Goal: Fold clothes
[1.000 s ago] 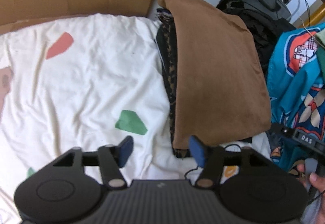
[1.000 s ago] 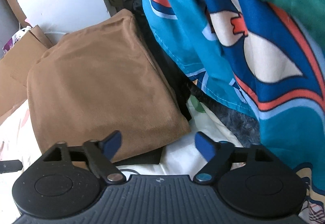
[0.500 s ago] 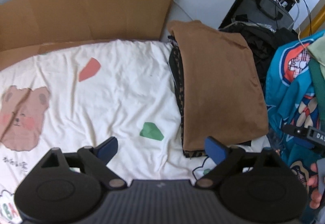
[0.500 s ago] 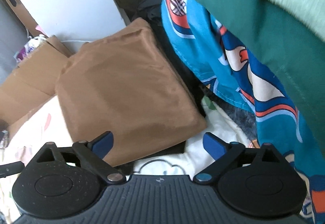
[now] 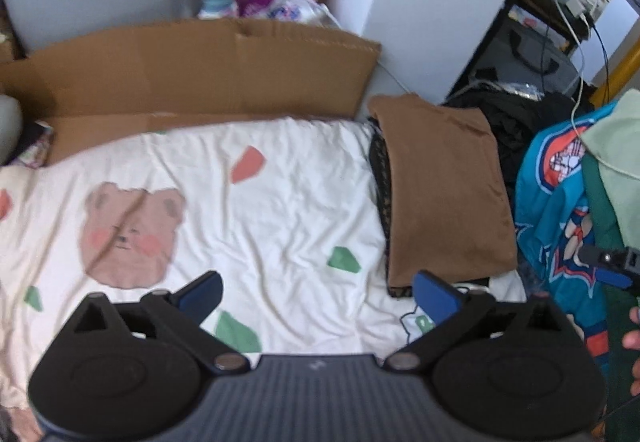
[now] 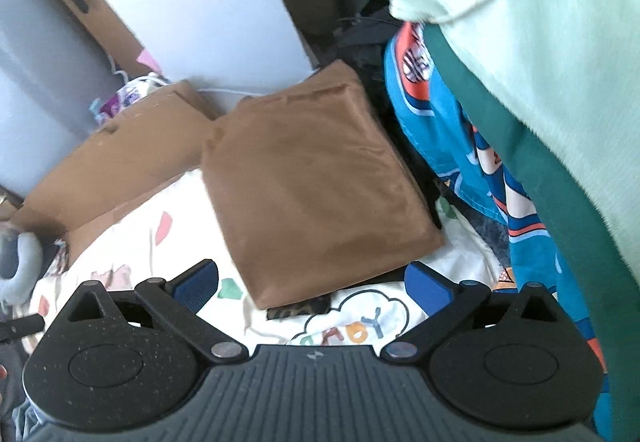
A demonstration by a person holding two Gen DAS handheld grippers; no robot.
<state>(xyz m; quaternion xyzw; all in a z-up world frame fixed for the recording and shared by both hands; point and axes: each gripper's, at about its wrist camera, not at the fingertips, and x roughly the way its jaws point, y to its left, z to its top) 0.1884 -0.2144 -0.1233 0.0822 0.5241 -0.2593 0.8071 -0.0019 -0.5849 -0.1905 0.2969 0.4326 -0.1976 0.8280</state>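
Brown suede-like cloth, folded into a neat rectangle, is the folded brown garment [image 5: 444, 193] at about 2 o'clock in the left wrist view, resting on a darker patterned garment [image 5: 380, 185] whose edge shows along its left side. Both lie on a cream bedsheet [image 5: 260, 209] printed with a bear [image 5: 132, 234] and coloured patches. The left gripper [image 5: 316, 292] hangs above the sheet, its blue fingers [image 5: 202, 292] spread wide with nothing between them, having just been opening. Cardboard [image 5: 192, 69] stands at 12 o'clock; a blue printed garment [image 5: 560, 226] hangs at 3 o'clock.

From the right wrist view, the folded brown garment [image 6: 316, 177] sits at the centre, just beyond the right gripper [image 6: 312, 286]. Its fingers [image 6: 426, 288] are likewise released and empty, having just been opening. At 2 o'clock hang the blue printed garment [image 6: 444, 129], a dark green cloth [image 6: 540, 169] and a pale mint cloth [image 6: 540, 21].
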